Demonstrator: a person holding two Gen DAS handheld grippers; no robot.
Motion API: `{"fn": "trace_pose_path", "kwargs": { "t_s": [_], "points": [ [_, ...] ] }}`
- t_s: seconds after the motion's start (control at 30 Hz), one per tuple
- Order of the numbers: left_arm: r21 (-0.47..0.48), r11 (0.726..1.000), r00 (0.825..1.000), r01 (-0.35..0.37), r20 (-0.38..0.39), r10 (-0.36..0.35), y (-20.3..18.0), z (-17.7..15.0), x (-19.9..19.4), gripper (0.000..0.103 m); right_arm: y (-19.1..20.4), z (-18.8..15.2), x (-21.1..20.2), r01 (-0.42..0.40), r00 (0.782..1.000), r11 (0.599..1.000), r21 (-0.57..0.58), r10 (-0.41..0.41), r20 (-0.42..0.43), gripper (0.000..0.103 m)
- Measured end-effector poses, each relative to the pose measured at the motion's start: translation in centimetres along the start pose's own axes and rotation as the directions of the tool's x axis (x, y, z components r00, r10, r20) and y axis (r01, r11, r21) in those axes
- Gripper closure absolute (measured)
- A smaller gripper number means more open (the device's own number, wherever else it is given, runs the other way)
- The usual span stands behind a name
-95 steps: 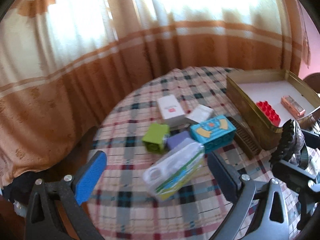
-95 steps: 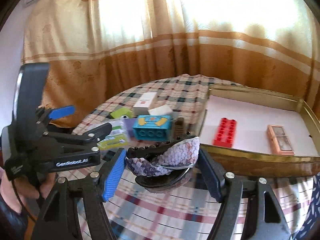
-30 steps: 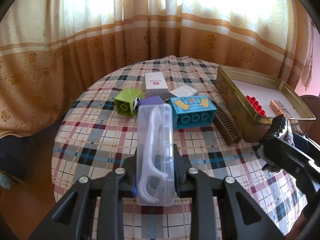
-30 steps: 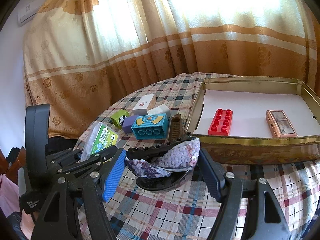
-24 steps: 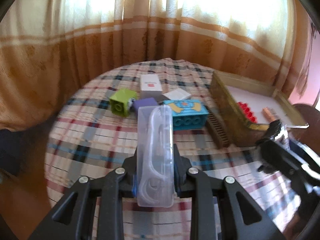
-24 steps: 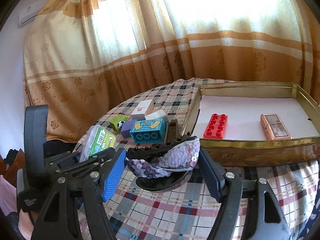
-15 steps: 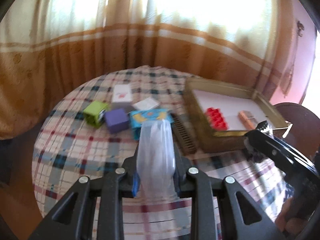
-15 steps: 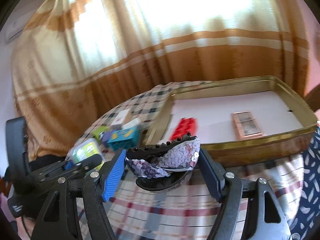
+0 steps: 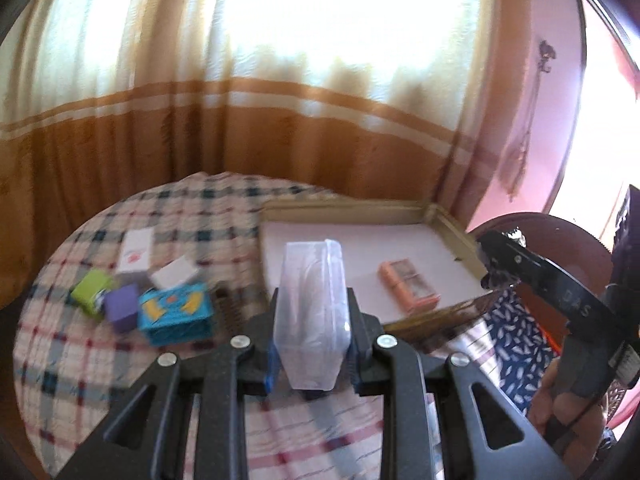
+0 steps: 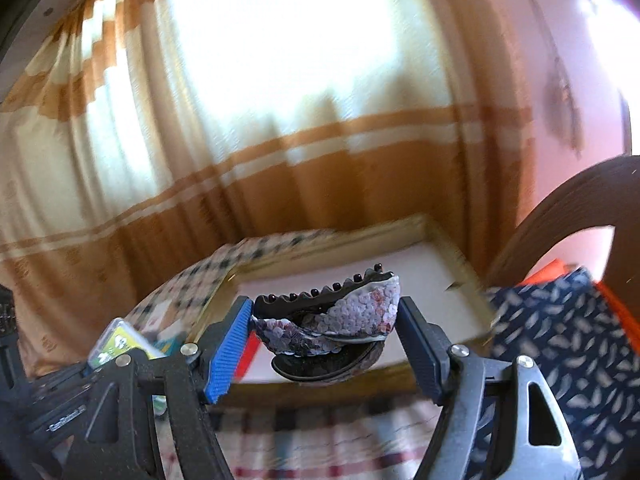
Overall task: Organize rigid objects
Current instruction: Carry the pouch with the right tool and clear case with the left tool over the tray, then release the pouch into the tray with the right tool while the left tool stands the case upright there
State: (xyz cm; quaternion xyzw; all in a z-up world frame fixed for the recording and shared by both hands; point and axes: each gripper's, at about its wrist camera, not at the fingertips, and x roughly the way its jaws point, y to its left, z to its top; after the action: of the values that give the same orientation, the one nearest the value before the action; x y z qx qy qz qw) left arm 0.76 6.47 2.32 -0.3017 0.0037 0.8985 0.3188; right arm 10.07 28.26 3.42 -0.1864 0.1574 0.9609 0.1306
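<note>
Two hand-held grippers carry loads toward the gold tin tray (image 9: pixel 448 232) on a plaid-covered round table (image 9: pixel 80 352). The left gripper (image 9: pixel 310 332) is clamped tight on a clear plastic case (image 9: pixel 312 300), upright and slim, smooth-sided, hanging in front of the tray's near-left corner. The right gripper (image 10: pixel 324 340), jaws roughly half spread, pinches a sequined hair claw (image 10: pixel 332 320) end to end — black teeth on top, scaly lilac shell — over the tray's near rim.

Inside the tray: white liner, a pink box (image 9: pixel 408 286); a red shape shows behind the right gripper's blue pad. Left of the tray sit blocks — teal (image 9: pixel 176 314), purple (image 9: pixel 122 306), green (image 9: pixel 90 292) — two white boxes and a brown comb (image 9: pixel 228 312).

Risks, as judged: the slick case could slip or tip if let go edge-on; the curved claw is held at only two pts and could twist out or snag the rim. Both grippers converge on one tray, so a bump btwn them is possible.
</note>
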Motion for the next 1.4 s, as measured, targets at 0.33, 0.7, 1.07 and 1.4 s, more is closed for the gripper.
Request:
{"fn": "trace_pose_path", "kwargs": {
  "t_s": [0.33, 0.7, 1.07, 1.4],
  "points": [
    [0.02, 0.996, 0.996, 0.09, -0.01, -0.09, -4.0, 2.1, 4.6, 0.078, -2.7, 2.7, 3.5, 0.134, 0.991, 0.991, -0.018, -0.134, 0.01, 0.029],
    [0.07, 0.997, 0.994, 0.021, -0.111, -0.013, -6.9, 2.2, 11.0, 0.078, -3.9, 2.8, 8.5, 0.179, 0.981, 0.984, -0.021, -0.18, -0.065, 0.028],
    [0.094, 0.983, 0.986, -0.159, 0.063, 0.153, -5.4, 2.2, 5.8, 0.0, -5.5, 2.8, 5.7, 0.166, 0.985, 0.977, 0.13, -0.172, 0.03, 0.014],
    [-0.034, 0.905, 0.893, -0.423, 0.155, 0.423, 2.9, 0.5, 0.8, 0.0, 1.6, -0.3, 1.1, 0.078, 0.982, 0.991, 0.109, -0.095, 0.161, 0.013]
  ]
}}
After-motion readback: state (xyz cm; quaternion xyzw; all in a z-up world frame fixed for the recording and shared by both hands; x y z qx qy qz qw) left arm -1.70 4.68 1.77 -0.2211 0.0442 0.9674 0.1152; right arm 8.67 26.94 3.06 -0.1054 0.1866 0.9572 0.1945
